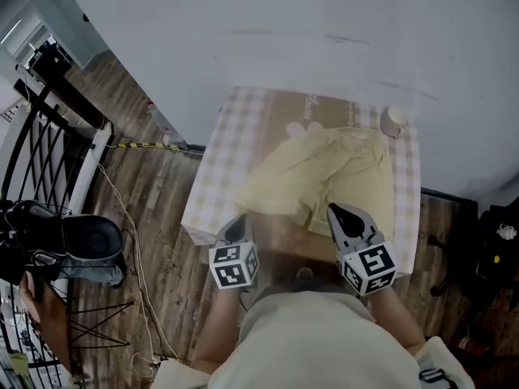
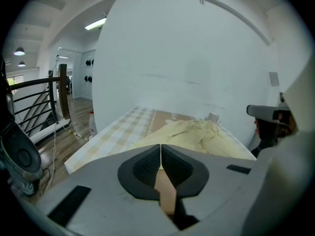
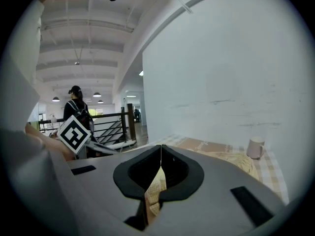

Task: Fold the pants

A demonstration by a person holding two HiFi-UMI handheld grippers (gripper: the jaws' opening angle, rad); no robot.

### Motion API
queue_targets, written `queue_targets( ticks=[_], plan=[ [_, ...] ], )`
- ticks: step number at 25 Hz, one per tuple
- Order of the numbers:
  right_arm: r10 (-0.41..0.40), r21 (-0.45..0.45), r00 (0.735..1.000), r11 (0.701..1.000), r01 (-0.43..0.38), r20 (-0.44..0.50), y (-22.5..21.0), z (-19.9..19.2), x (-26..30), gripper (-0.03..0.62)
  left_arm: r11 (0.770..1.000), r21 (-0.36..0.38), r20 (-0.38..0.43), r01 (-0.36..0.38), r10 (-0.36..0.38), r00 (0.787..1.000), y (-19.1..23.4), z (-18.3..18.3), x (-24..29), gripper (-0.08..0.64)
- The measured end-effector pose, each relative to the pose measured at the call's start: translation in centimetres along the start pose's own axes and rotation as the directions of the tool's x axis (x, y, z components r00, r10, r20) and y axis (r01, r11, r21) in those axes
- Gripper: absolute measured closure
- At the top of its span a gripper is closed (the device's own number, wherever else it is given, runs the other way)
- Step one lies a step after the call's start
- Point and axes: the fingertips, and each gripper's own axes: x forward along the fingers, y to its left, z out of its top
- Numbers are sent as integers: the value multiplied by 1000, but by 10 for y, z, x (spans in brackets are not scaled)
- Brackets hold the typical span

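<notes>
The pants (image 1: 324, 177) are soft yellow. They lie spread out on a table (image 1: 217, 168) with a checked cloth. They cover the middle and the right side of the table and reach down to the near edge. A small pale mug (image 1: 394, 120) stands upright at the far right corner of the table, just past the top of the pants.

The right gripper (image 1: 337, 210) is at the near edge of the table, on the near edge of the pants. In the right gripper view its claw (image 3: 161, 151) is pressed together. A bit of yellow checked cloth from the pants (image 3: 156, 186) sits in the gap between the two jaws, so it is pinching the pants.

The left gripper (image 1: 236, 228) is at the near edge too, close to the near left corner of the table and just beside the left end of the pants. In the left gripper view its claw (image 2: 161, 149) is closed tight, tip against tip. I cannot tell if any cloth is caught in it. The pants (image 2: 197, 134) lie on the table beyond it.

A white wall (image 1: 324, 39) is behind the far edge of the table. A wood floor (image 1: 154, 209) is on the left.
</notes>
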Motion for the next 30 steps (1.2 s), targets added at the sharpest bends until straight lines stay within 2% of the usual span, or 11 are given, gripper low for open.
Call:
queue_targets(
  ticks=[5, 10, 18, 26, 30],
  plan=[
    [22, 15, 999, 1000, -21, -25, 4, -4, 12, 592, 999, -17, -39, -33, 32, 999, 18, -9, 12, 554],
    [-3, 29, 999, 1000, 5, -54, 0, -7, 26, 592, 998, -9, -85, -58, 57, 995, 43, -15, 32, 554],
    [-12, 7, 998, 1000, 12, -59, 6, 10, 67, 592, 997, 6, -163, -79, 79, 983, 86, -22, 66, 554],
    [-8, -9, 996, 1000, 8, -84, 22, 14, 100, 591, 1000, -21, -202, -9, 5, 979, 97, -28, 92, 552],
    [-17, -8, 995, 1000, 16, -100, 26, 12, 110, 592, 999, 3, -233, 49, -47, 971, 97, -31, 107, 548]
  ],
)
